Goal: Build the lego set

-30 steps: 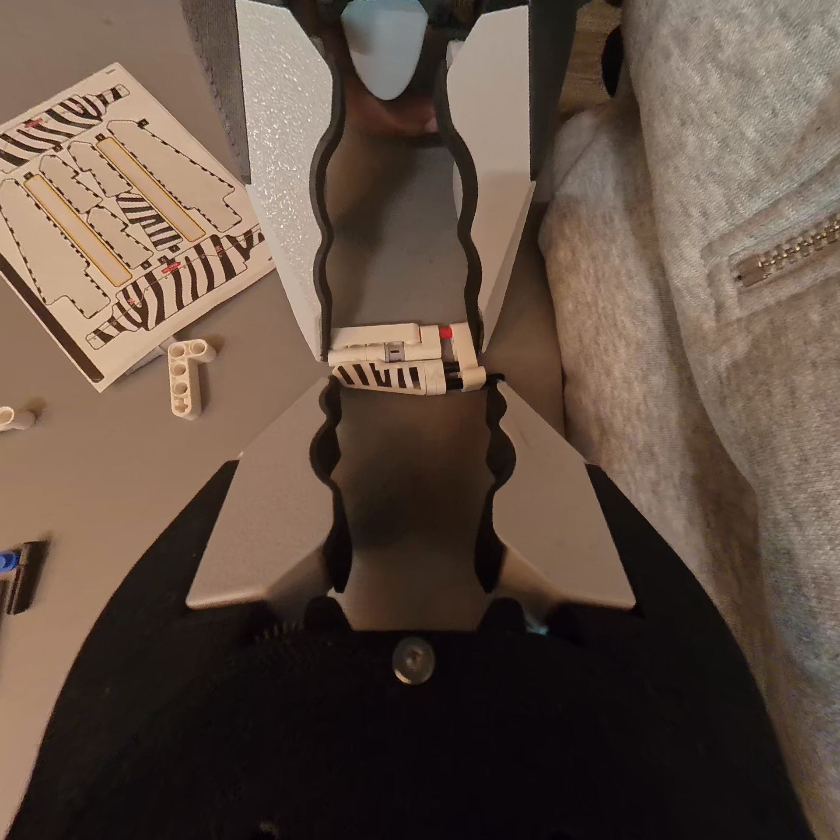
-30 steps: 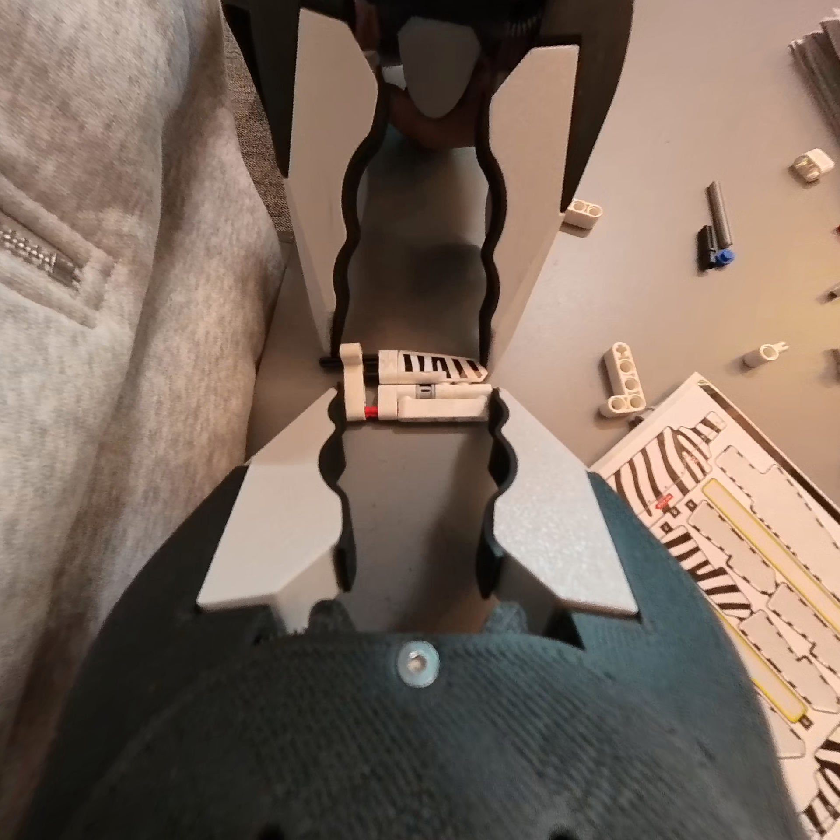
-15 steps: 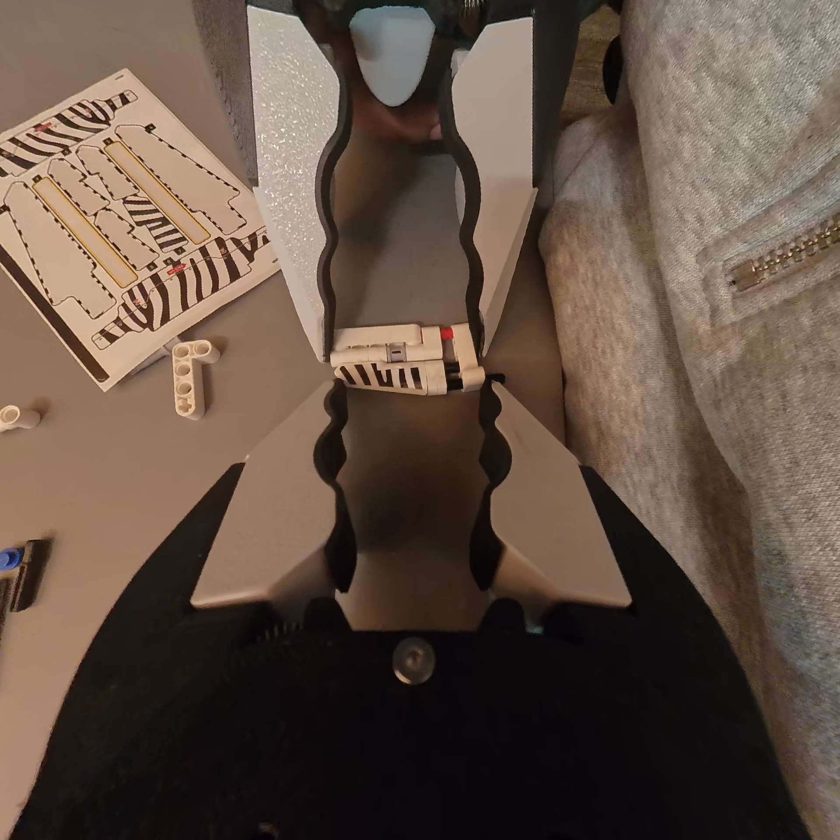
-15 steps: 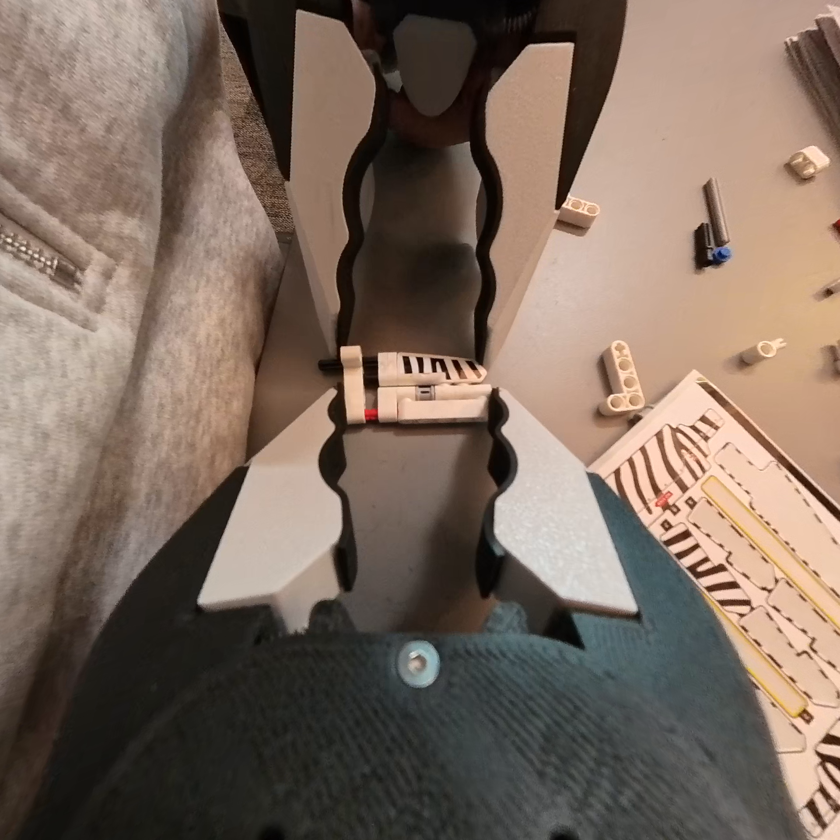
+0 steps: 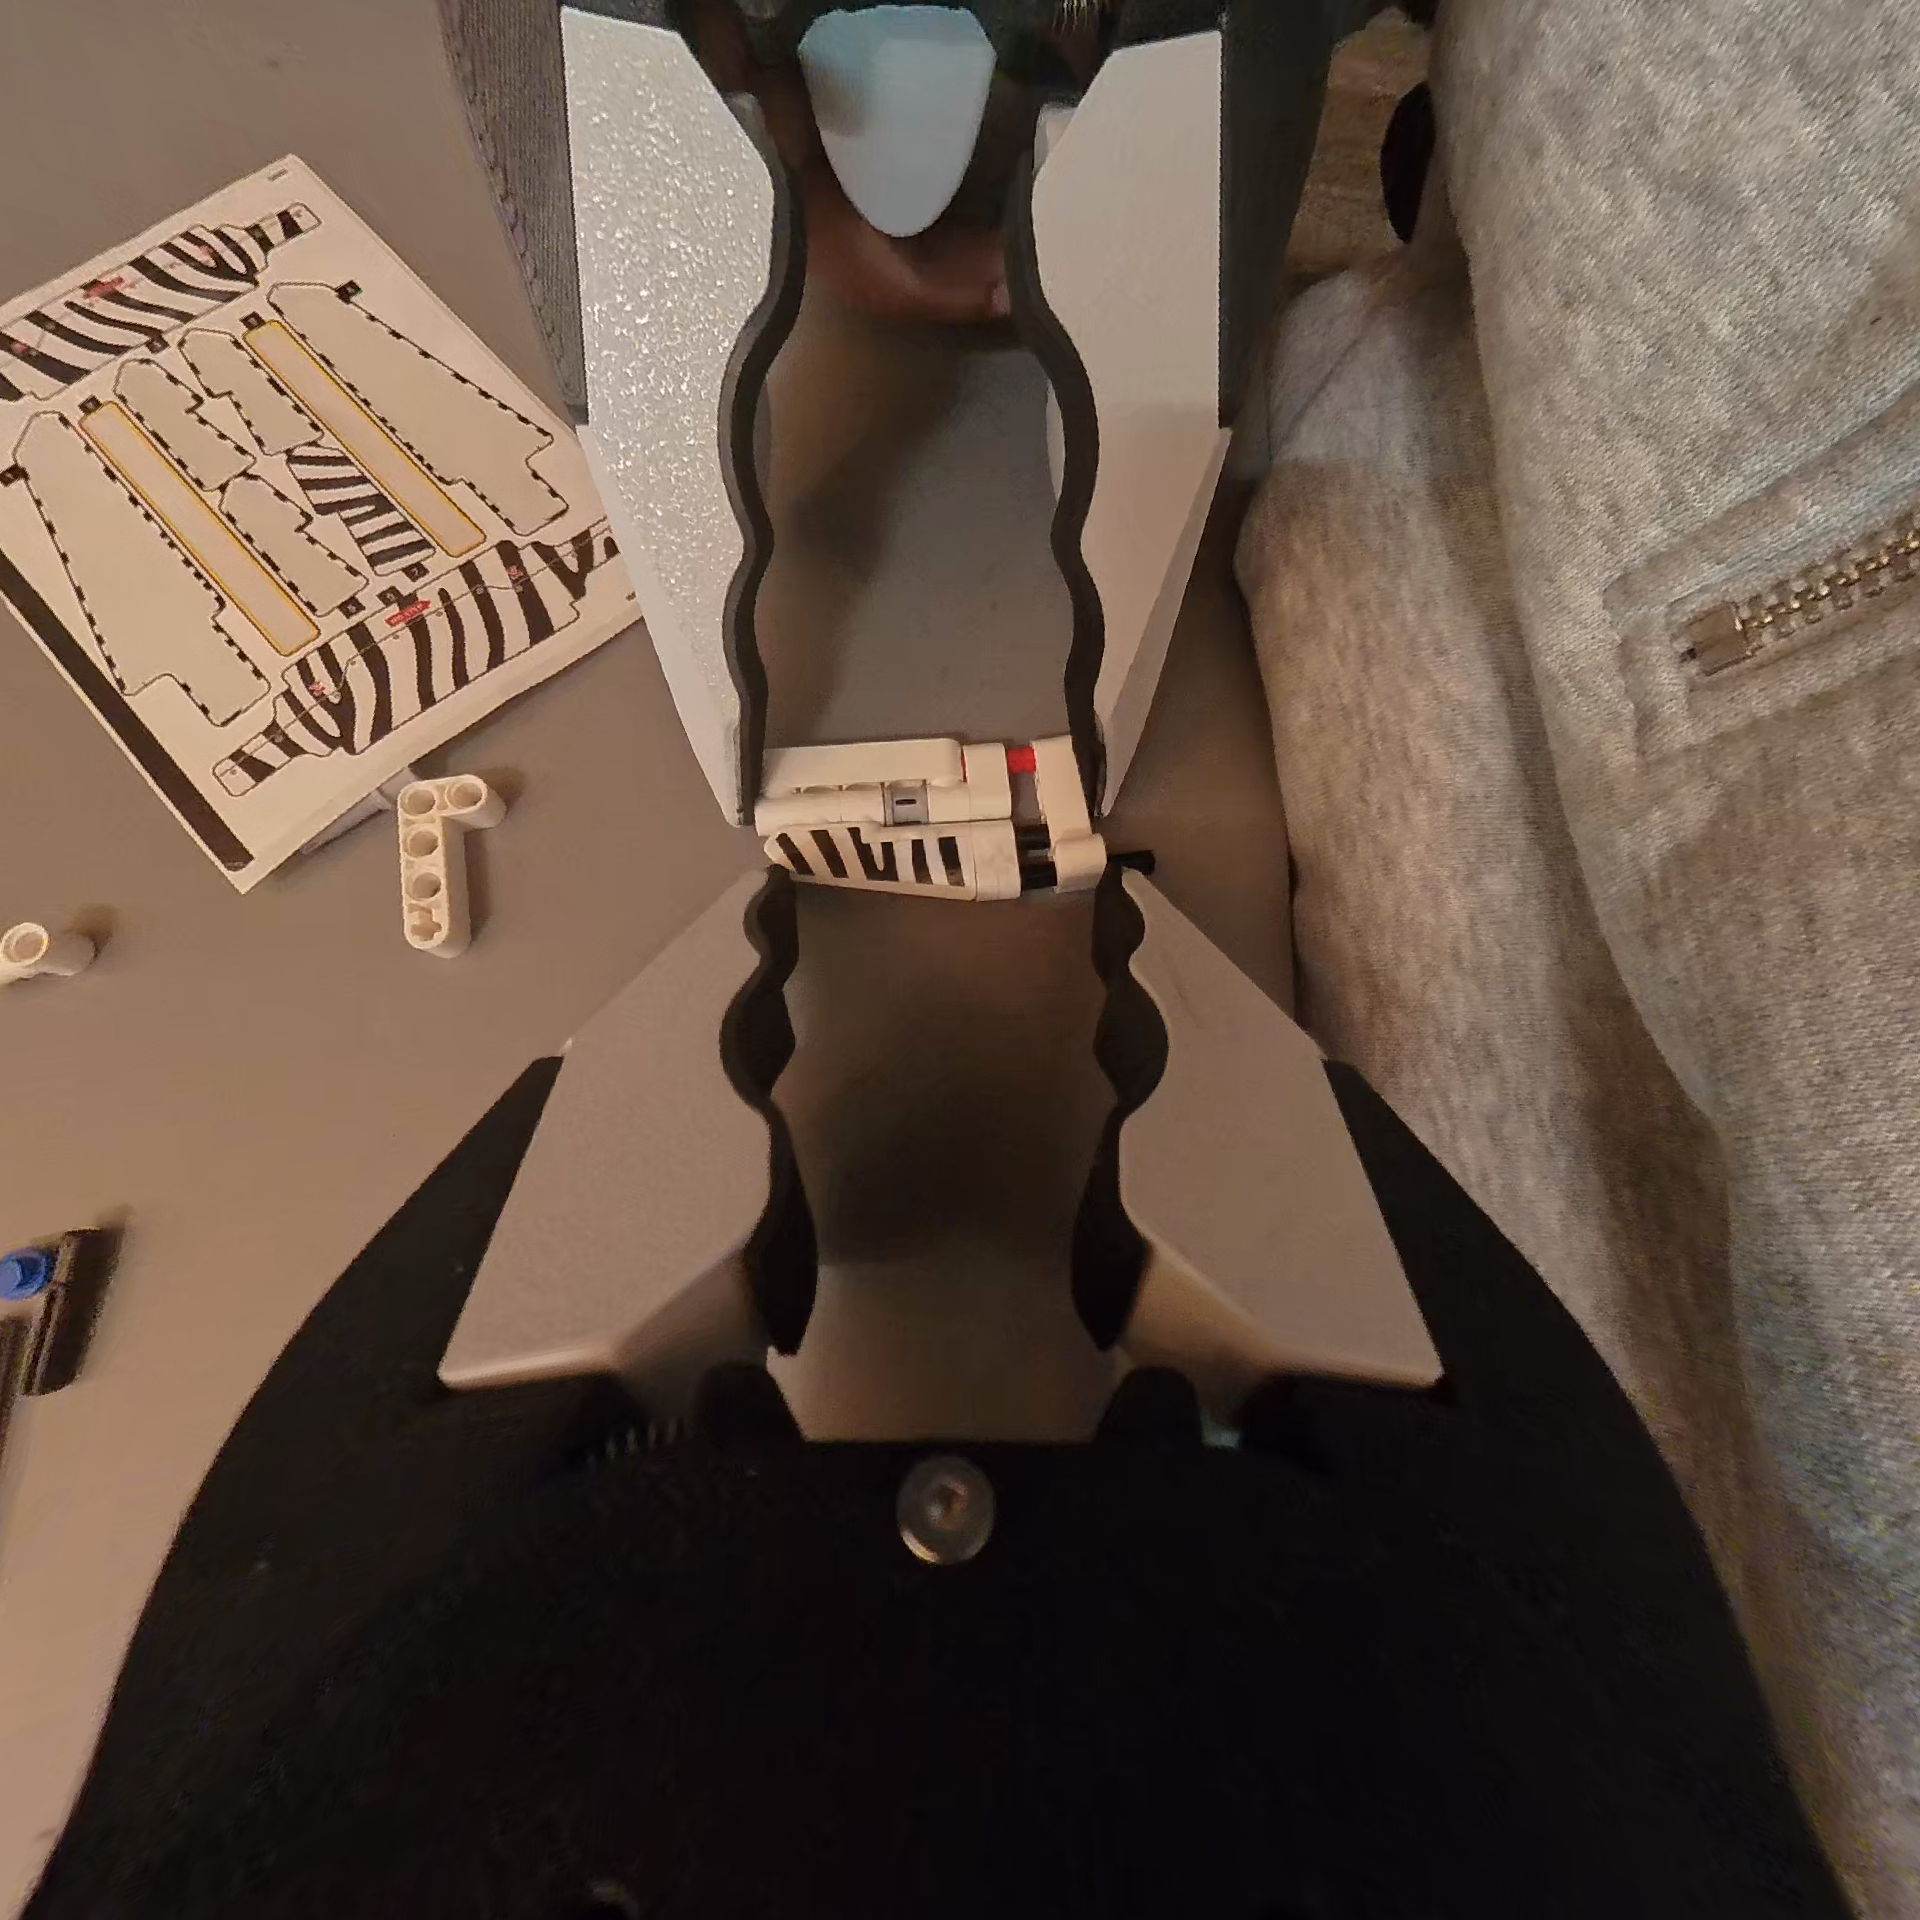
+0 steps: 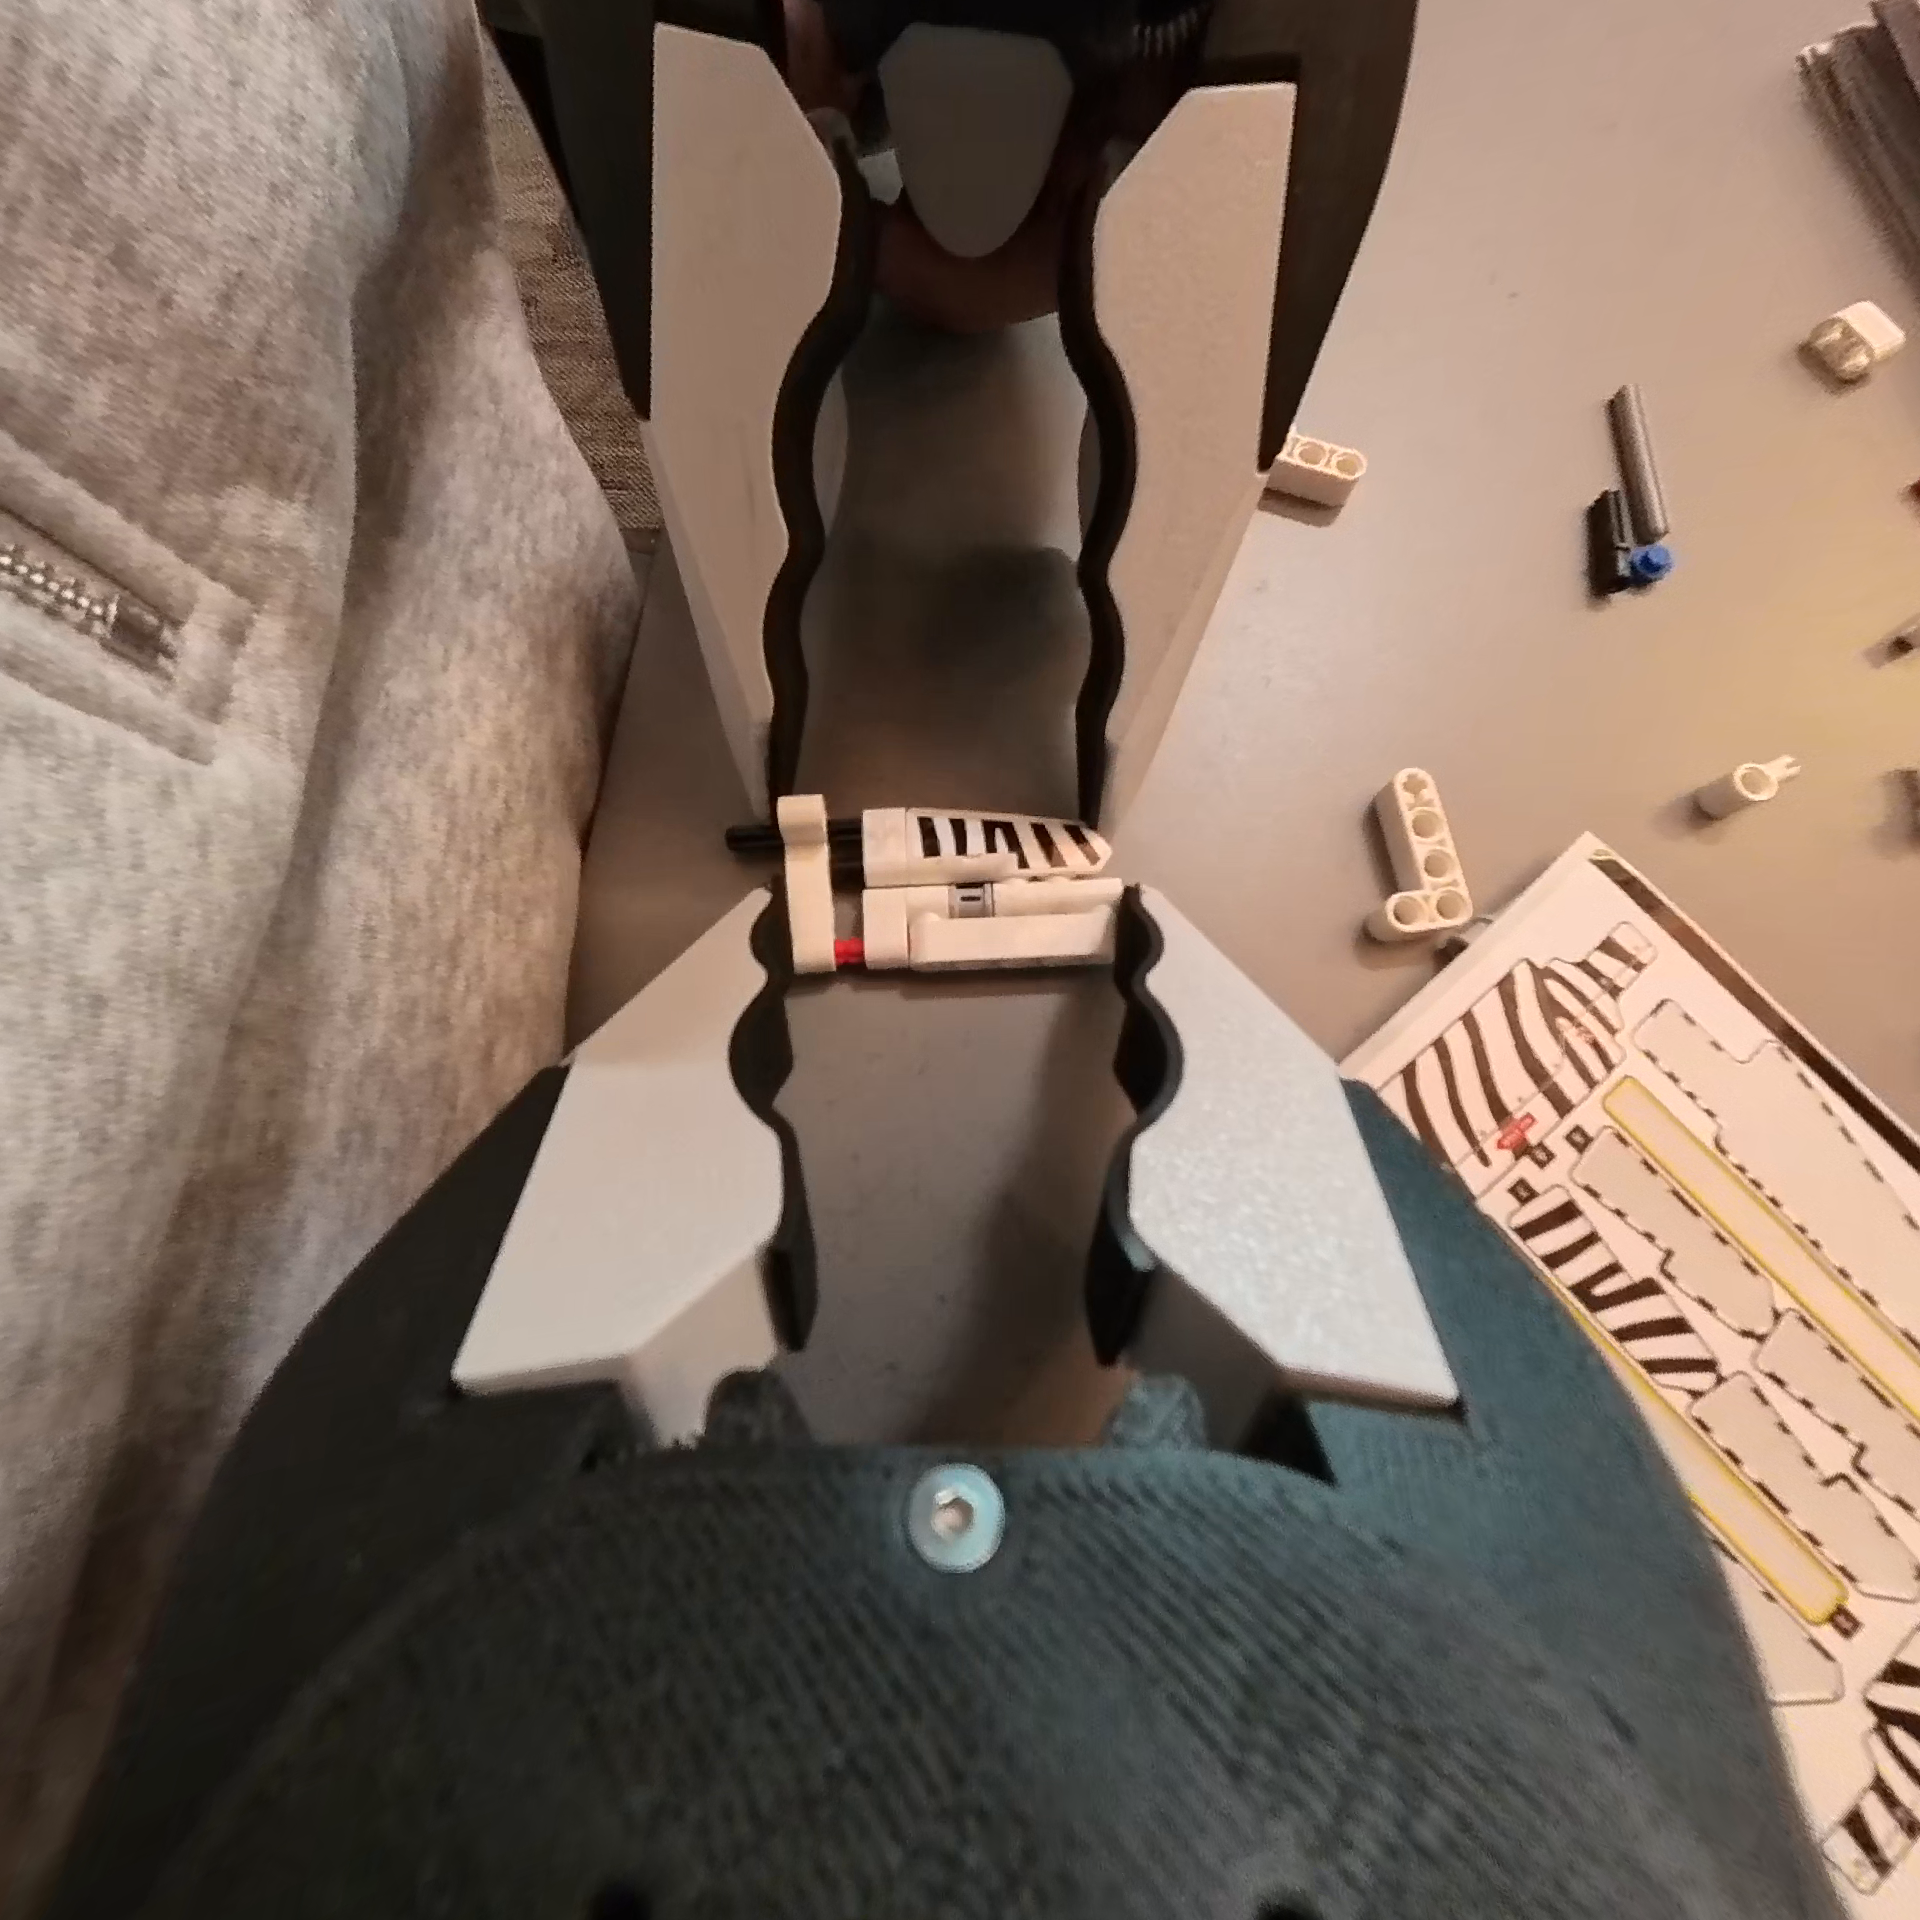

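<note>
The grey worktop (image 5: 260, 1039) fills the left part of the left wrist view, and a grey fleece garment (image 5: 1610, 1039) with a metal zipper fills the right part. A sticker sheet (image 5: 281, 520) with zebra stripes lies flat on the worktop in the upper left of this view.

The left claw (image 5: 948, 883) comes up from the bottom of its view and the right claw (image 6: 951, 904) does the same in its own view, so the two meet tip to tip in the middle of the frame. Both are open about as wide as the lego assembly (image 5: 914, 821) is long. This assembly, one white part and one zebra-striped part side by side with a red and a black pin at one end, lies crosswise between the four tips. The right claw has the white part clamped end to end between its tips. The tips of the left claw reach only the edge of the striped part, and I cannot tell if they really grip it.

A white L-shaped beam (image 5: 436, 862) lies just below the sheet. A small white connector (image 5: 42, 951) is at the left edge. A black piece with a blue pin (image 6: 1631, 520) lies in the upper right of the right wrist view.
</note>
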`<state>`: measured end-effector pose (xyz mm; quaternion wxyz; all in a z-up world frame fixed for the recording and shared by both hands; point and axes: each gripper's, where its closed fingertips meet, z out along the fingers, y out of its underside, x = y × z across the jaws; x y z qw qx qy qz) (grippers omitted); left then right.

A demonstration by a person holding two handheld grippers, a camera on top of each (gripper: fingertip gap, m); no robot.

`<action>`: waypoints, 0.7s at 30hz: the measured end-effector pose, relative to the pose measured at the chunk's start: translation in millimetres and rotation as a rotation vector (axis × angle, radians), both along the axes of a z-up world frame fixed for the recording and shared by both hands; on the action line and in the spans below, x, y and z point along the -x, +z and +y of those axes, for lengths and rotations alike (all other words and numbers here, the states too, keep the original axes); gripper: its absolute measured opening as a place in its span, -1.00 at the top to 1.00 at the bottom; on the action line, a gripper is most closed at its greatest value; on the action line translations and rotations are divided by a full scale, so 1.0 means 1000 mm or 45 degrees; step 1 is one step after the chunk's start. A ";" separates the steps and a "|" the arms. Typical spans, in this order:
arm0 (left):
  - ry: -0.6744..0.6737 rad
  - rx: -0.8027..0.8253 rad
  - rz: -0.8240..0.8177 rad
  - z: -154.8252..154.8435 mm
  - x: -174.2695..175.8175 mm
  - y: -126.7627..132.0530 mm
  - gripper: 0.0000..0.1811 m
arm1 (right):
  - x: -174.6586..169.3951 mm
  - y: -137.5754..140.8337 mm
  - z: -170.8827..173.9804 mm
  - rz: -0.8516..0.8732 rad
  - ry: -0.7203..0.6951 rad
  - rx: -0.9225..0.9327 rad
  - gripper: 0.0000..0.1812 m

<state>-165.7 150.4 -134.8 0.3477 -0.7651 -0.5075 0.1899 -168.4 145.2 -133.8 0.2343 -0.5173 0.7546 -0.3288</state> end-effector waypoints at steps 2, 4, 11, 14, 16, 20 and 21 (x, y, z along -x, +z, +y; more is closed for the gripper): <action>0.000 0.000 -0.001 0.000 0.000 0.000 0.35 | 0.000 0.000 0.000 -0.012 0.000 0.005 0.30; -0.002 0.004 -0.001 0.001 0.000 0.000 0.35 | 0.000 0.000 0.000 -0.021 -0.003 0.006 0.30; -0.002 -0.025 -0.009 0.000 0.000 0.001 0.36 | -0.002 0.000 0.000 -0.011 0.001 0.025 0.28; 0.000 -0.025 -0.009 0.000 0.000 0.001 0.36 | -0.002 0.000 0.001 -0.013 0.003 0.022 0.28; 0.001 -0.030 -0.010 0.000 0.000 0.001 0.36 | -0.001 0.000 0.001 -0.012 0.010 0.024 0.28; 0.004 -0.033 -0.013 0.000 -0.001 0.002 0.41 | 0.000 0.001 0.002 -0.011 0.051 0.022 0.27; -0.021 -0.052 0.014 0.005 -0.002 0.006 0.93 | 0.003 0.001 0.000 0.000 0.048 0.030 0.23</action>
